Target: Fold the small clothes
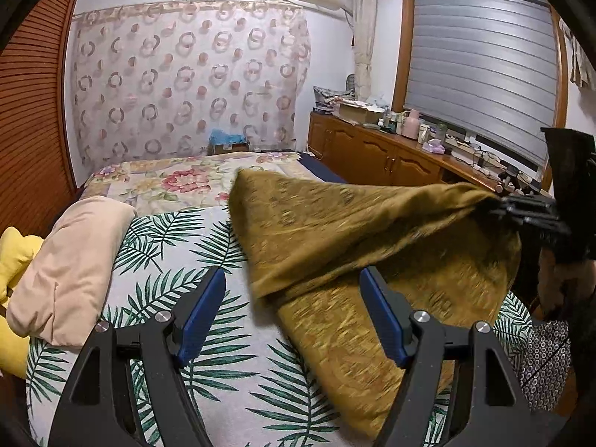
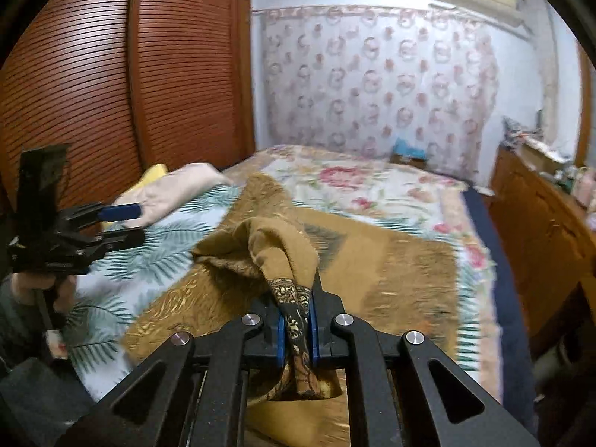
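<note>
A mustard-gold patterned garment [image 1: 335,238] lies on the palm-leaf sheet of the bed [image 1: 178,253]. My right gripper [image 2: 297,322] is shut on a dark-bordered edge of the garment [image 2: 260,246] and holds it lifted above the bed; it shows at the right in the left wrist view [image 1: 521,210]. My left gripper [image 1: 292,316] is open and empty, its blue pads wide apart just left of the garment's near fold. It shows at the left in the right wrist view [image 2: 126,223].
A folded beige cloth [image 1: 70,268] and a yellow item [image 1: 15,257] lie at the bed's left. A floral bedspread [image 1: 175,180] covers the far bed. A wooden cabinet [image 1: 376,152] with clutter stands right; a slatted wardrobe [image 2: 111,85] stands left.
</note>
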### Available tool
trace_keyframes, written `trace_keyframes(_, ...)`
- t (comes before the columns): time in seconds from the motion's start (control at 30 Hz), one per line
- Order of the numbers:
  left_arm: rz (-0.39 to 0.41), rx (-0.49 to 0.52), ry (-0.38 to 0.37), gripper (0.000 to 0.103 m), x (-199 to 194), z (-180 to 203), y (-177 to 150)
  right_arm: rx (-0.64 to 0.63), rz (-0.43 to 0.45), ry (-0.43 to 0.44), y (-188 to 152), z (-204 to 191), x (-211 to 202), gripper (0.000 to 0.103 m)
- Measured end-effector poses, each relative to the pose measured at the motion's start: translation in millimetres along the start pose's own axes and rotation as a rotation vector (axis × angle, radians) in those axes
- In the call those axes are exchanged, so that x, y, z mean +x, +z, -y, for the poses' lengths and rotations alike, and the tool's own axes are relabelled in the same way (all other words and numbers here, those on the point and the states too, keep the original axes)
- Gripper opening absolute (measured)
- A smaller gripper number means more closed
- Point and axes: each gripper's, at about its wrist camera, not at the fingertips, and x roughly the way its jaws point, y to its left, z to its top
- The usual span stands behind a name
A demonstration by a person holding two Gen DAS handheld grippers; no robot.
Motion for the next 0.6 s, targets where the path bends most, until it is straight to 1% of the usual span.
trace_keyframes(0.1,-0.002,0.005,-0.007,0.075,1,2,-1,0.023,-0.029,-0.081,-15,15,-11,0.009)
trace_keyframes(0.27,-0.013,0.012,-0.02,0.075,4,4,-2,0.08,-0.186,-0.16,-51,40,13,0.01)
trace_keyframes(0.3,-0.016,0.014,-0.02,0.075,5,5,-3,0.083,-0.206,-0.165,-55,41,16,0.014)
trace_keyframes(0.37,-0.021,0.016,-0.019,0.075,5,6,-3,0.095,-0.232,-0.178,-64,45,19,0.017)
trace_keyframes(0.4,-0.023,0.016,-0.02,0.075,5,6,-3,0.102,-0.238,-0.183,-63,47,22,0.021)
trace_keyframes(0.43,-0.024,0.017,-0.02,0.075,6,6,-4,0.108,-0.24,-0.189,-62,46,21,0.026)
trace_keyframes(0.53,-0.025,0.015,-0.022,0.075,6,7,-5,0.11,-0.23,-0.202,-58,45,11,0.036)
trace_keyframes(0.57,-0.026,0.016,-0.023,0.075,6,7,-6,0.109,-0.227,-0.207,-55,43,8,0.042)
trace_keyframes(0.6,-0.028,0.016,-0.024,0.075,7,8,-6,0.107,-0.223,-0.215,-55,41,4,0.045)
